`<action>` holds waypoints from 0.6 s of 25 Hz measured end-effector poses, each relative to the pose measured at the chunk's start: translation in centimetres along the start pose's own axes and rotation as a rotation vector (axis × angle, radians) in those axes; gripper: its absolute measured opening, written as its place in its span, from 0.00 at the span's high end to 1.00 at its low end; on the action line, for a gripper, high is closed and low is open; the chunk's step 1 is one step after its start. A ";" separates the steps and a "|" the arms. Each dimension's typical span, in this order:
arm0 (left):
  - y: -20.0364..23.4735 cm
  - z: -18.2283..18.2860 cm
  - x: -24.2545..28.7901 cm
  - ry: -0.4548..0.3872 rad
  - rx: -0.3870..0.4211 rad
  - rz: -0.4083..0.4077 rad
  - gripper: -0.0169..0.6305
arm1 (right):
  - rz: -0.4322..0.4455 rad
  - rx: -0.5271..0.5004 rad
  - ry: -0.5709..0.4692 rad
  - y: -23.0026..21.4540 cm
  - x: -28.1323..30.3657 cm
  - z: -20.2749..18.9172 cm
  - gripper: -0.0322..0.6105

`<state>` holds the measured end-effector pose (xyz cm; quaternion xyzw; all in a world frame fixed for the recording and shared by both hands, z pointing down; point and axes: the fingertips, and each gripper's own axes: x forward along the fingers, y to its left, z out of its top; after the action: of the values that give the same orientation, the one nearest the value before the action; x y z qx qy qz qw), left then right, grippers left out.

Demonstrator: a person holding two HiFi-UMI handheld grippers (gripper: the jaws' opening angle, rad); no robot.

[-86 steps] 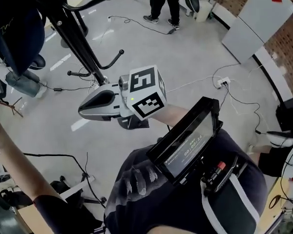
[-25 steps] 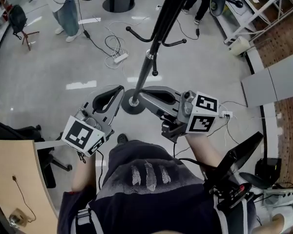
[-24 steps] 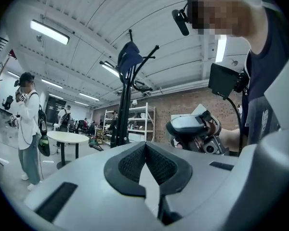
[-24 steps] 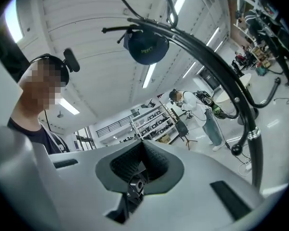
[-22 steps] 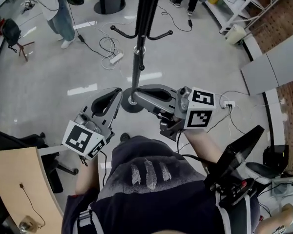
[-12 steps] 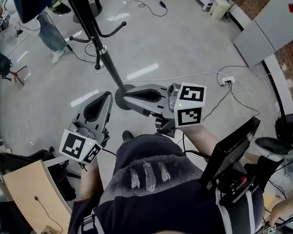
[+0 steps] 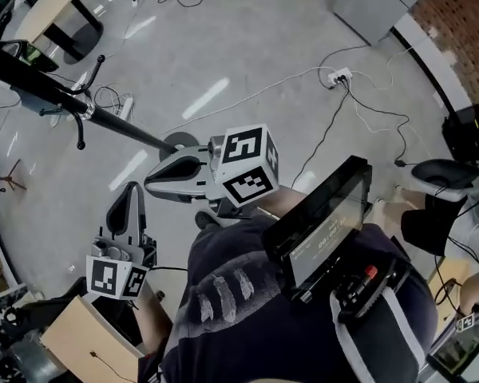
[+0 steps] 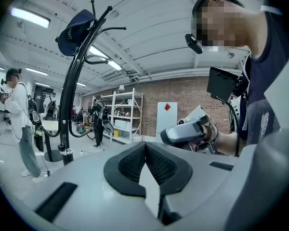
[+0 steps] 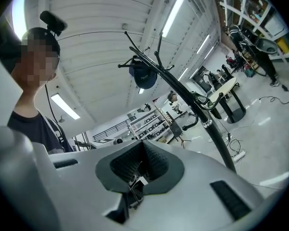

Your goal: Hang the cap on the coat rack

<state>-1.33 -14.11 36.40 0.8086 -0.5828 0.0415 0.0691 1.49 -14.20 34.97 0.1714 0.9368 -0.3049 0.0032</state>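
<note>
A dark blue cap point(image 8: 77, 25) hangs on a top hook of the black coat rack point(image 8: 67, 105); the right gripper view shows the same cap point(image 9: 144, 76) on the leaning rack pole point(image 9: 202, 114). In the head view only the rack's pole point(image 7: 112, 122) and round base point(image 7: 180, 144) show, at upper left. My left gripper point(image 7: 132, 190) is low at the left, its jaws pressed together with nothing between them point(image 8: 145, 144). My right gripper point(image 7: 149, 183) is held mid-frame near the rack base, also shut and empty point(image 9: 143, 144). Neither touches the cap.
White cables and a power strip point(image 7: 335, 76) run across the grey floor. A wooden tabletop point(image 7: 80, 345) lies at lower left, office chairs point(image 7: 447, 174) at right. People stand beyond the rack point(image 8: 21, 124) near metal shelves point(image 8: 127, 114). A screen point(image 7: 323, 226) hangs at my chest.
The head view has swung, so the rack now lies at upper left. The left gripper has dropped to the lower left. Both grippers stayed shut.
</note>
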 end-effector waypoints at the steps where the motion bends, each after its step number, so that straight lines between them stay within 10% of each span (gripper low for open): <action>1: 0.1 -0.1 -0.1 0.002 -0.006 0.006 0.96 | 0.009 0.001 0.005 0.2 0.1 -0.2 0.95; 15: 1.2 -0.7 -8.4 -0.045 -0.011 0.008 0.96 | 0.000 -0.123 0.125 5.2 6.9 -4.5 0.95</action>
<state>-5.14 -6.50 35.93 0.8067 -0.5875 0.0205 0.0602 -2.88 -5.44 34.93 0.1894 0.9522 -0.2356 -0.0447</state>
